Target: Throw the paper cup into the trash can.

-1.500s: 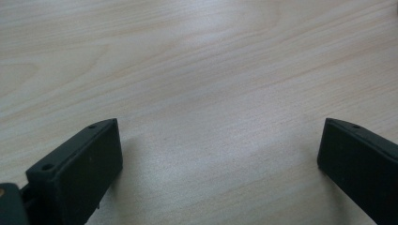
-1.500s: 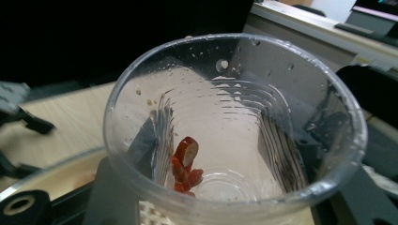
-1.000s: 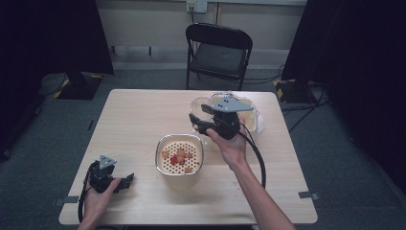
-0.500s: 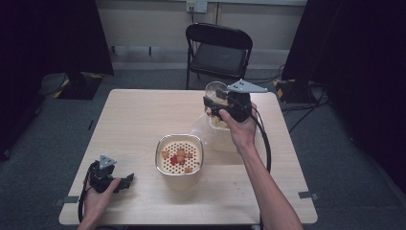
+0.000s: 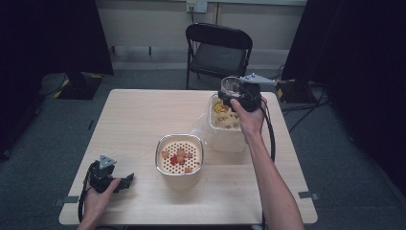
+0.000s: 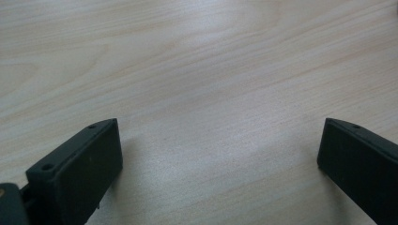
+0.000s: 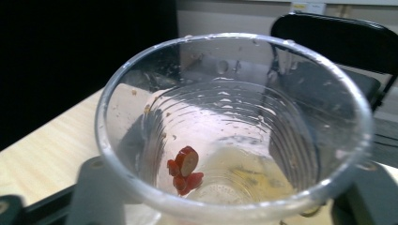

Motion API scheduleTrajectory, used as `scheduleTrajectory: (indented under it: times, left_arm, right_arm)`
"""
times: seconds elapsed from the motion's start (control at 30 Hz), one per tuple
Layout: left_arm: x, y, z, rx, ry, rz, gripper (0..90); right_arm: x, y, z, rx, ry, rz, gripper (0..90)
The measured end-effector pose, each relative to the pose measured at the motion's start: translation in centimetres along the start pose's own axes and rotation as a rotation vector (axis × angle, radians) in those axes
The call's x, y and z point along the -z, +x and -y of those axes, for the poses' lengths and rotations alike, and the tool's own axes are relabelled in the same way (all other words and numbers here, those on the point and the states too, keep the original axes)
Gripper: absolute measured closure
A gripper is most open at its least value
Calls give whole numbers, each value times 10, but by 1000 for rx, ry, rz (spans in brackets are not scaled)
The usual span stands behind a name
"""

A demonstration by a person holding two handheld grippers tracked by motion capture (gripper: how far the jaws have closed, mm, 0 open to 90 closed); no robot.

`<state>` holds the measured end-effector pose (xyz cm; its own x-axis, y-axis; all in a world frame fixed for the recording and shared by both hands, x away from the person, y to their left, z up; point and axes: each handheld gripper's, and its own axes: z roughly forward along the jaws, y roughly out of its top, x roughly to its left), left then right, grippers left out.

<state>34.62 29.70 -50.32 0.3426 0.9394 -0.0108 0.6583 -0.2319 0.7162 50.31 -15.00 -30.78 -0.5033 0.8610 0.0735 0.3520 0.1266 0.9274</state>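
left gripper point(image 5: 125, 182): resting on wooden table point(image 5: 139, 120) at near-left corner, jaws spread wide, nothing between them | strainer bowl point(image 5: 180, 155): table centre, red-orange food pieces inside | food container point(image 5: 225, 125): just right of bowl | right gripper point(image 5: 230, 94): raised over container's far end, clamped on clear plastic cup point(image 7: 234, 126) holding few red slices

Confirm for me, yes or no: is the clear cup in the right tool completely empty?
No. In the right gripper view, the clear plastic cup holds a few red slices near its bottom.
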Motion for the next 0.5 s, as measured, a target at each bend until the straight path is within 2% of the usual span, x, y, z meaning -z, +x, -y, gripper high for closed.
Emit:
scheduleTrajectory:
  times: [0.13, 0.2, 0.5]
  left_arm:
    - [0, 0, 0, 0, 0, 0, 0]
    - [0, 0, 0, 0, 0, 1, 0]
    - [0, 0, 0, 0, 0, -1, 0]
  right_arm:
    - [-4, -9, 0, -8, 9, 32, 244]
    - [-7, -12, 0, -26, 32, 18, 194]
    - [-8, -11, 1, -22, 47, 26, 166]
